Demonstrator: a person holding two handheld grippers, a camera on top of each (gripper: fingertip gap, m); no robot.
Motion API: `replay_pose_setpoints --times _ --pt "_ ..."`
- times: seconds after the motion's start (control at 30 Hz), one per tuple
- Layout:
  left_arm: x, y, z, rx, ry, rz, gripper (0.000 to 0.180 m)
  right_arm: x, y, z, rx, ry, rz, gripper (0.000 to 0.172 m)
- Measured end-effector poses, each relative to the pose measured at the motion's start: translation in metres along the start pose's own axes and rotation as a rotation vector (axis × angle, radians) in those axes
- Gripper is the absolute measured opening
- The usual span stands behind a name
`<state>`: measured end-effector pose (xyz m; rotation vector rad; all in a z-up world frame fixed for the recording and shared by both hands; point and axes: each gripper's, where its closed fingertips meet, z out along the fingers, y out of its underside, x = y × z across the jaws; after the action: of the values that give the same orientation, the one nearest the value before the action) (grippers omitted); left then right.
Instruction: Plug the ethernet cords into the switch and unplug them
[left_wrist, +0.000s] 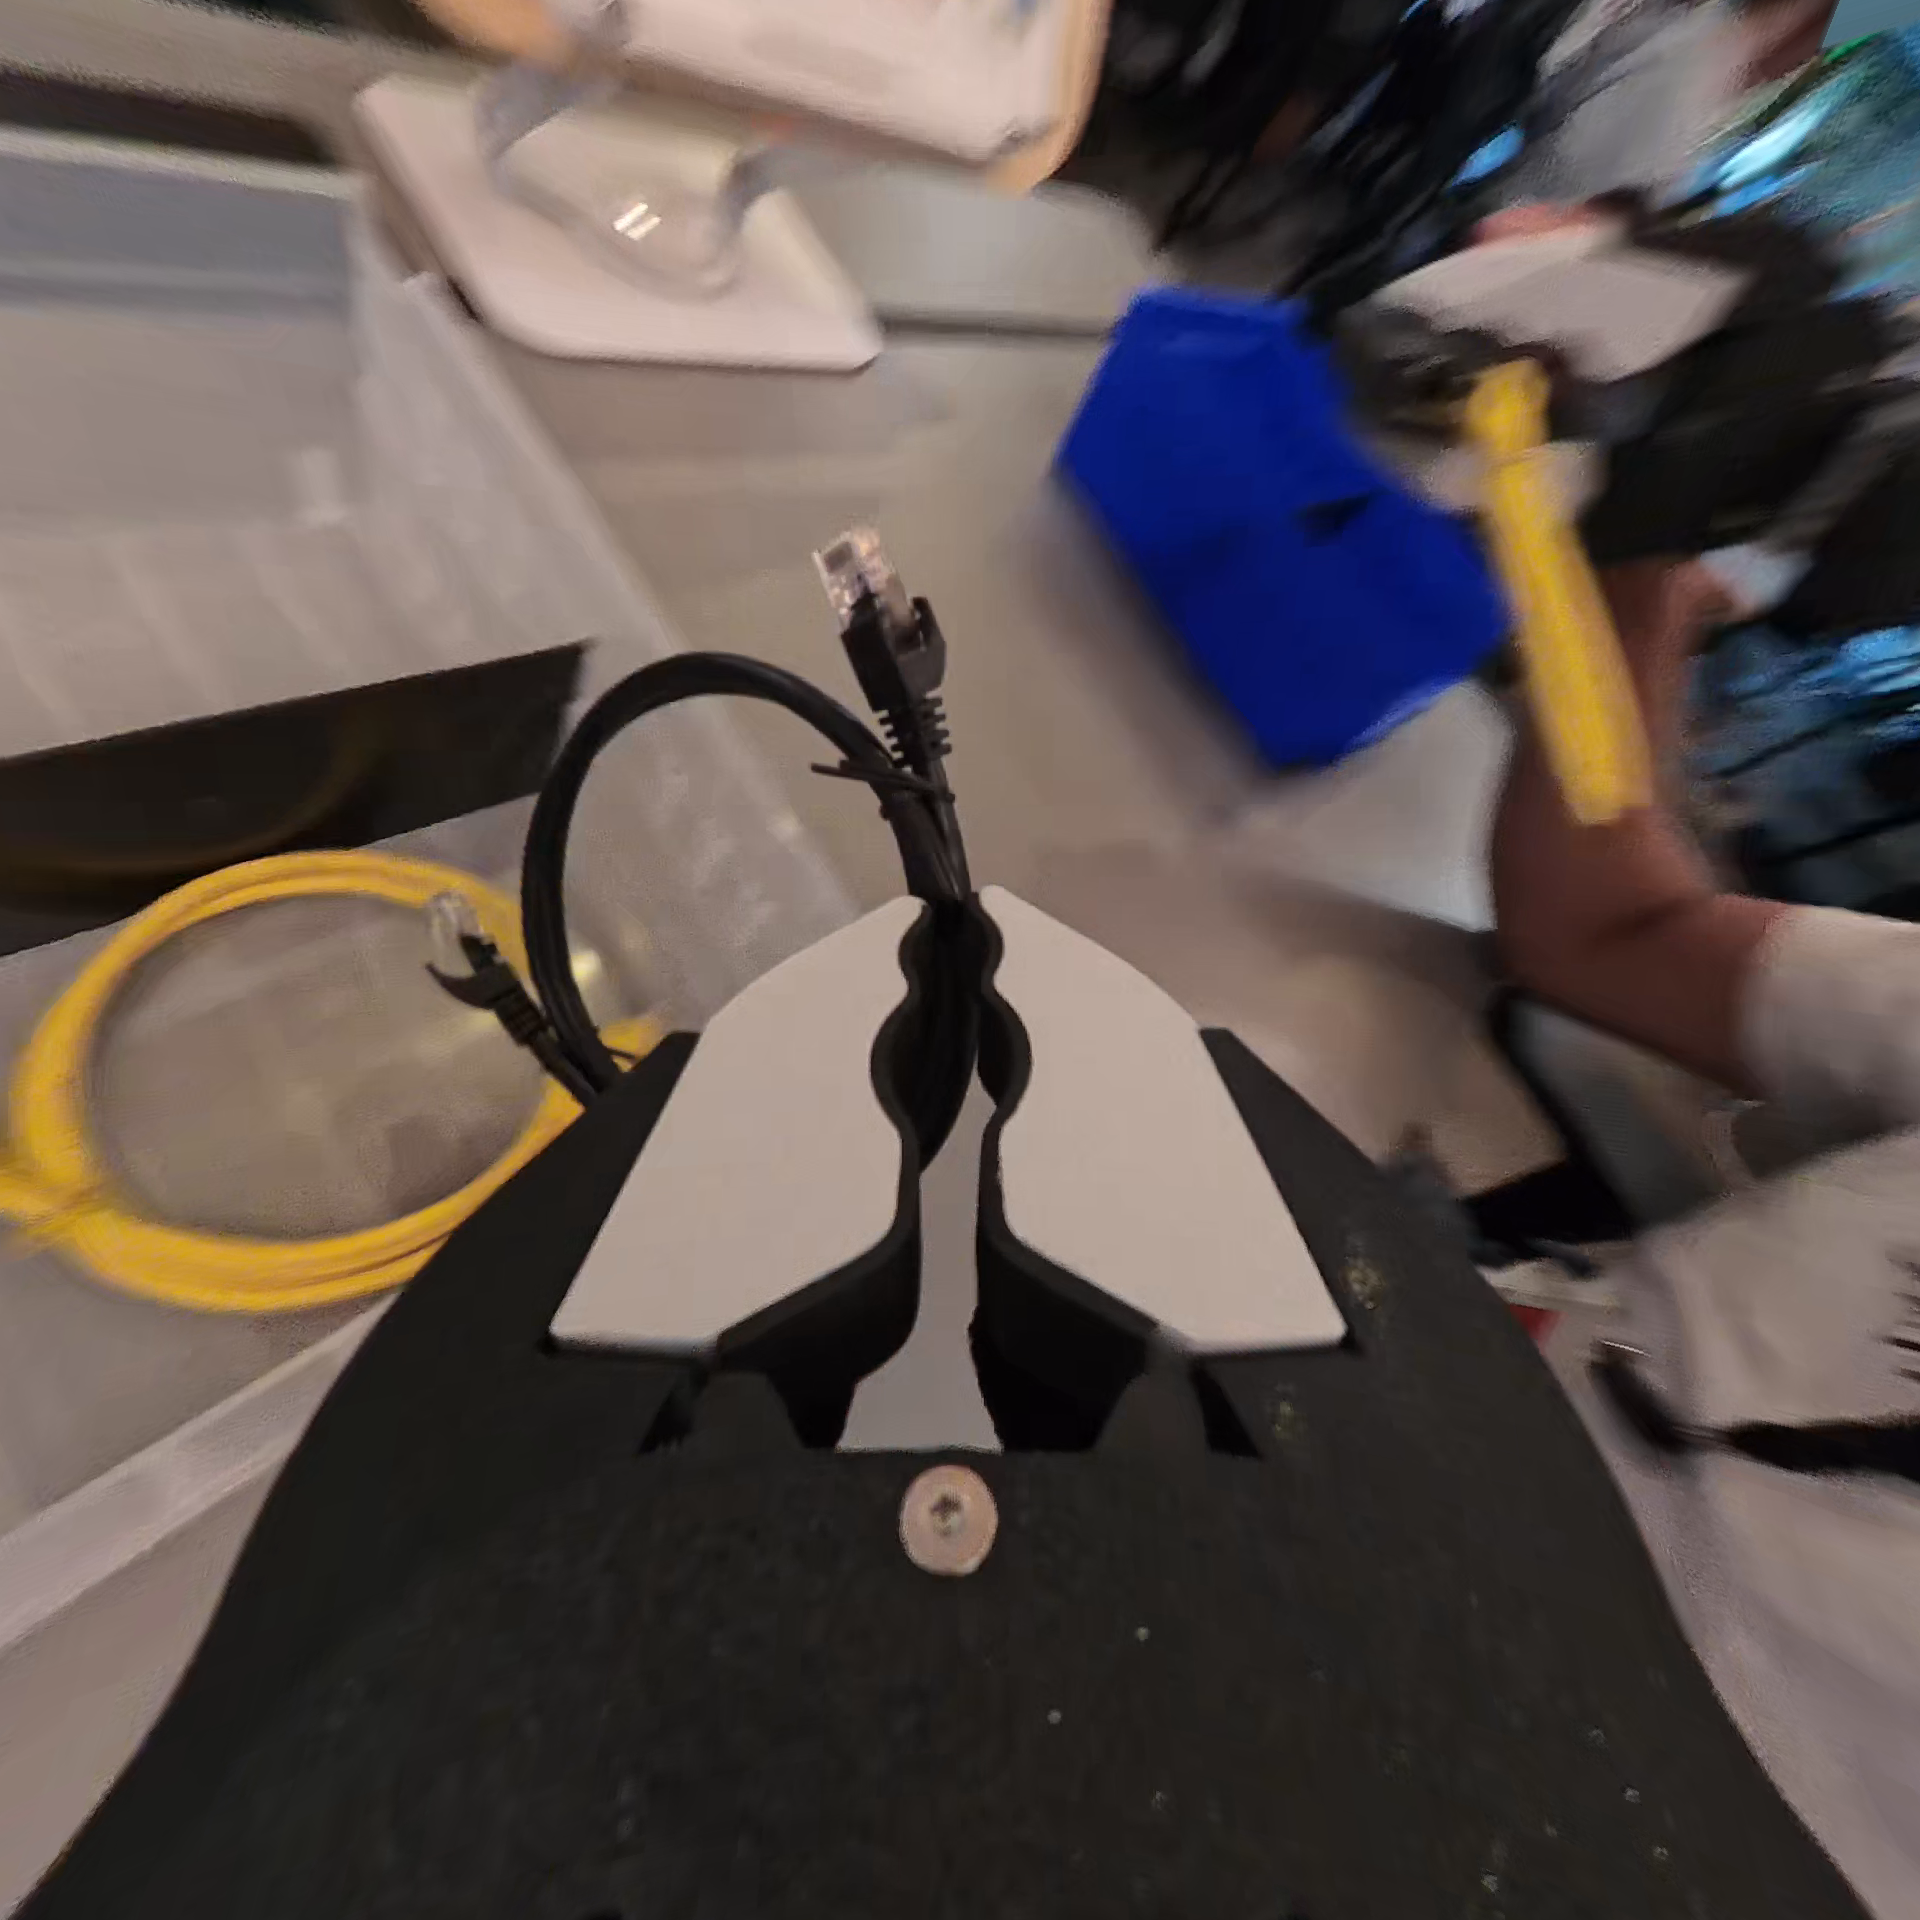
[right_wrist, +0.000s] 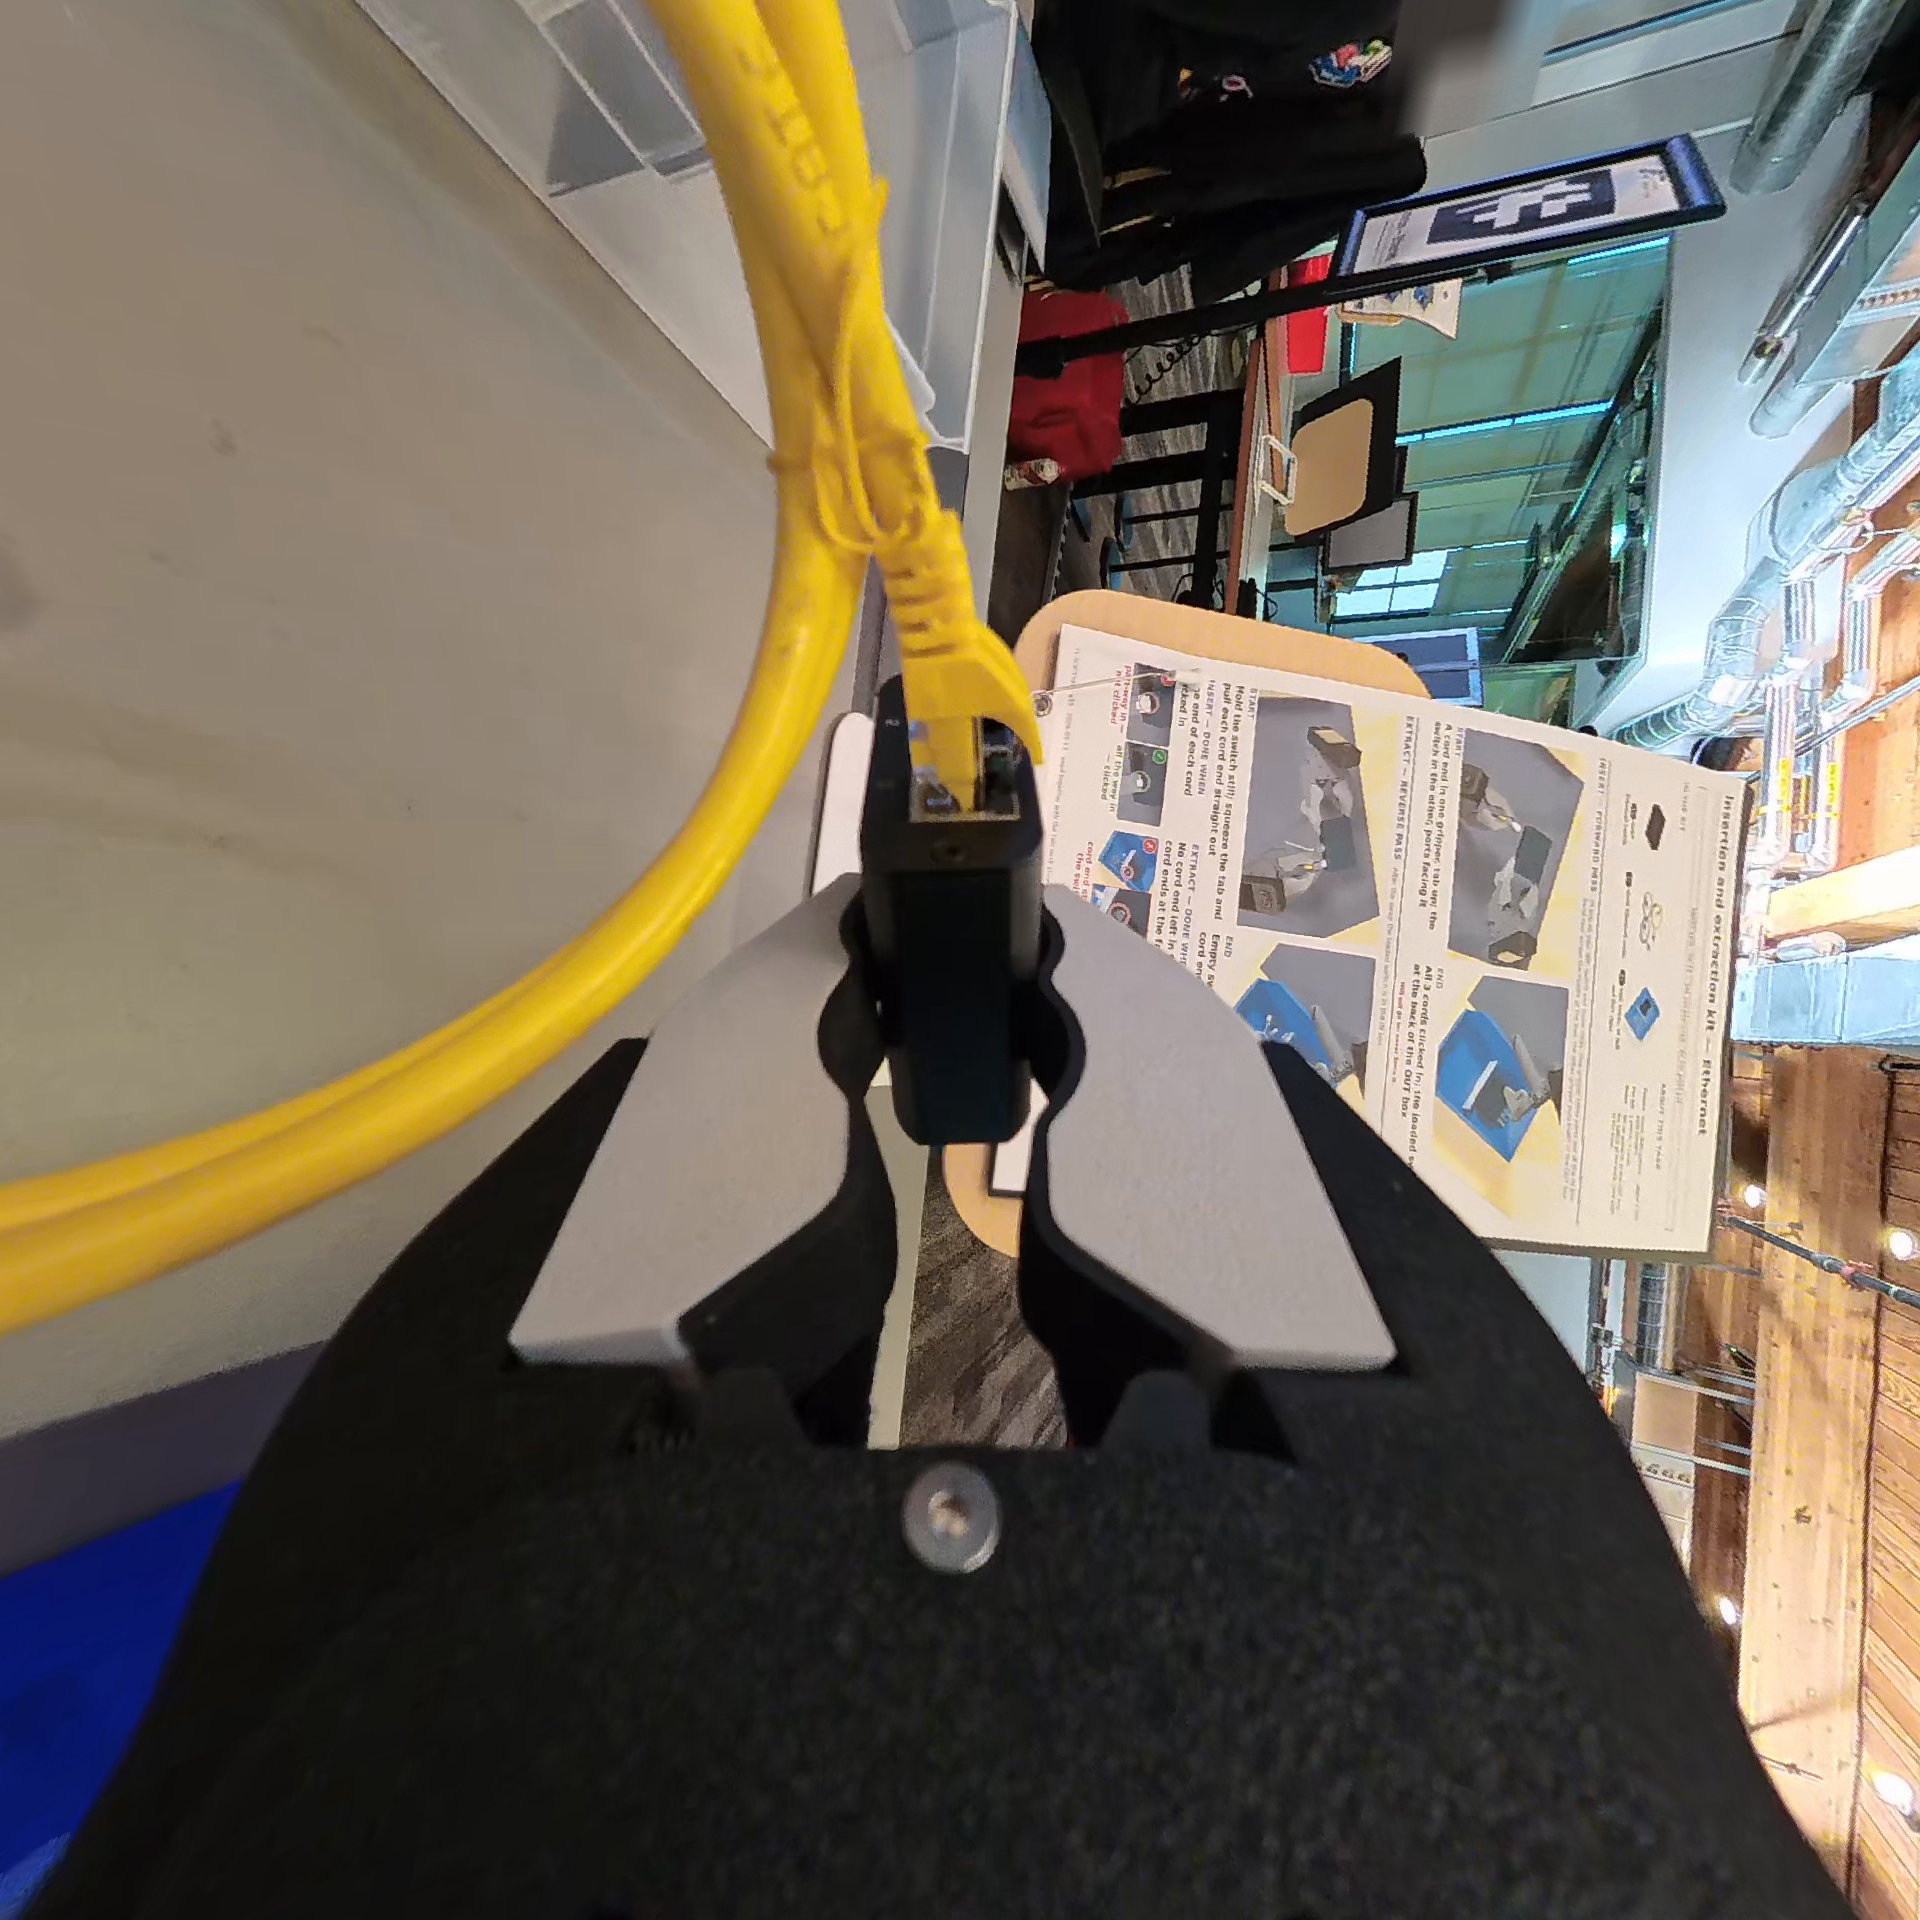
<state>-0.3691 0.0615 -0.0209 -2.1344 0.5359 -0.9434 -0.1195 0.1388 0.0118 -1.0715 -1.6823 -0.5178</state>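
Left gripper (left_wrist: 953, 904) is clamped narrow on a bundled black ethernet cord (left_wrist: 644, 748), its clear-tipped plug (left_wrist: 857, 582) sticking up at 12 o'clock over bare grey tabletop (left_wrist: 790, 488). A blue bin (left_wrist: 1268, 520) sits at 2 o'clock (blurred, contents unreadable); a coiled yellow cord (left_wrist: 218, 1236) lies at 9 o'clock. Right gripper (right_wrist: 951, 925) pinches the black boxy switch (right_wrist: 951, 987), with a glossy yellow cord (right_wrist: 436, 1049) plugged into its port and looping off toward 8 o'clock; a printed sheet (right_wrist: 1455, 935) is at 3 o'clock.

Black switch (right_wrist: 951, 966) with yellow cord (right_wrist: 940, 623) plugged in; bundled black cord (left_wrist: 914, 727), plug upright.
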Motion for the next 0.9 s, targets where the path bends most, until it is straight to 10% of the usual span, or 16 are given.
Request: replay_pose_setpoints --times 0.33,0.67,0.9 --pt "0.139 0.033 0.001 0.168 0.734 -0.206 0.004 0.008 0.000 -0.011 0.003 0.027 0.003 0.024" --pt "0.081 0.108 0.020 0.147 0.657 -0.497 0.004 0.010 -0.001 -0.014 0.011 0.028 0.010 0.024" --pt "0.015 0.146 0.005 0.037 0.223 -0.422 0.000 0.003 -0.002 -0.006 0.002 0.007 -0.002 0.024"
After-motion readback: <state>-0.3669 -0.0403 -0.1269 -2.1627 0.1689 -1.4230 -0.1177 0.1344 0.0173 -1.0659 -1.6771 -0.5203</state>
